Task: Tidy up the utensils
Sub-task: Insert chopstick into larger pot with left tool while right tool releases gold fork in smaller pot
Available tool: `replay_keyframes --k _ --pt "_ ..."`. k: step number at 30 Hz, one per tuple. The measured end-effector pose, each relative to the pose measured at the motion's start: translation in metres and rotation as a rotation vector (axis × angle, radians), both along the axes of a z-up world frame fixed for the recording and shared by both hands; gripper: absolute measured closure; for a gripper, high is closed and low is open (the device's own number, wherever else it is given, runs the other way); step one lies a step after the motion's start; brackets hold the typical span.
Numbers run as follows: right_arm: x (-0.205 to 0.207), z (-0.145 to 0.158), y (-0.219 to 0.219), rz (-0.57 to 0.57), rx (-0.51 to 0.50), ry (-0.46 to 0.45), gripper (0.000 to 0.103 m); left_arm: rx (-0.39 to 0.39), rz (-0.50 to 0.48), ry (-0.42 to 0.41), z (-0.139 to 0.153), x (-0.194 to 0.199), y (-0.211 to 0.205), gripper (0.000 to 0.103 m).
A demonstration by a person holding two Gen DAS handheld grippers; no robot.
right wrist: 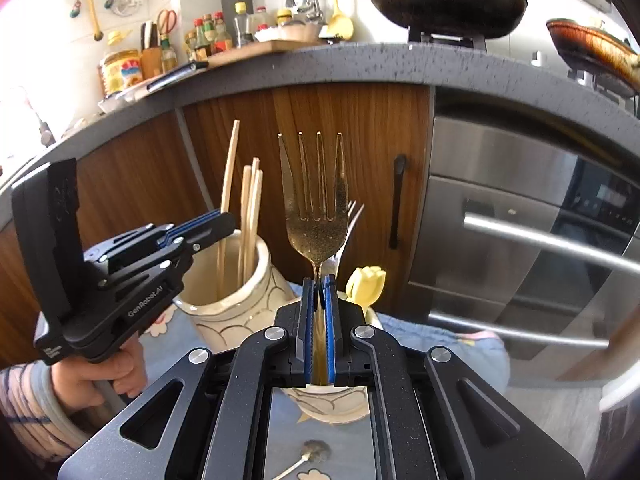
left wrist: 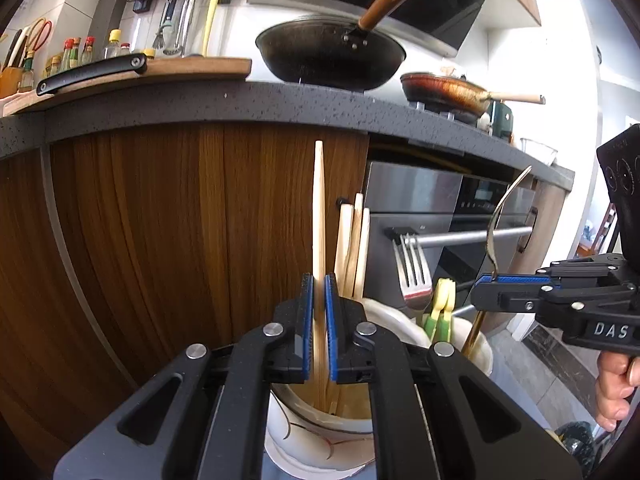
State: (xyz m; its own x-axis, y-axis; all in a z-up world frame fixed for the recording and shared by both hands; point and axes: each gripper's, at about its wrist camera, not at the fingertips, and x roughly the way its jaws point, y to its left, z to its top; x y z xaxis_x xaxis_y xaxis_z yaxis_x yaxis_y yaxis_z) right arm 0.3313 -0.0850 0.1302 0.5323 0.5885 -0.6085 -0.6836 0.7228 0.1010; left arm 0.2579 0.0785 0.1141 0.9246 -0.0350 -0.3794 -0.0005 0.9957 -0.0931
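My left gripper (left wrist: pixel 319 280) is shut on one pale wooden chopstick (left wrist: pixel 319 208), held upright. Its lower end reaches into a white ceramic cup (left wrist: pixel 316 436) that holds several more chopsticks (left wrist: pixel 352 248). My right gripper (right wrist: pixel 319 280) is shut on the neck of a gold fork (right wrist: pixel 316 208), tines up, over a second white cup (right wrist: pixel 332 408). That cup (left wrist: pixel 476 348) also holds a silver fork (left wrist: pixel 412 272) and a yellow-green tulip-shaped piece (right wrist: pixel 366 284). Each view shows the other gripper from the side: the right gripper (left wrist: pixel 482 284) and the left gripper (right wrist: pixel 226 218).
Both cups stand on a blue patterned cloth (right wrist: pixel 440 340) in front of a wooden cabinet (left wrist: pixel 160 220) and a steel oven (right wrist: pixel 520 220) with a bar handle. Above runs a grey counter edge (left wrist: pixel 280 108) with a cutting board and knife, a black wok (left wrist: pixel 328 56) and a pan (left wrist: pixel 444 90).
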Motion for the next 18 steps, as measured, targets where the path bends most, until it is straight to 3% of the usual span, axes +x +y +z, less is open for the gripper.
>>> replay_keyframes --k 18 --pt "0.029 -0.017 0.01 -0.07 0.036 0.047 0.097 0.035 -0.001 0.05 0.004 0.007 -0.004 0.096"
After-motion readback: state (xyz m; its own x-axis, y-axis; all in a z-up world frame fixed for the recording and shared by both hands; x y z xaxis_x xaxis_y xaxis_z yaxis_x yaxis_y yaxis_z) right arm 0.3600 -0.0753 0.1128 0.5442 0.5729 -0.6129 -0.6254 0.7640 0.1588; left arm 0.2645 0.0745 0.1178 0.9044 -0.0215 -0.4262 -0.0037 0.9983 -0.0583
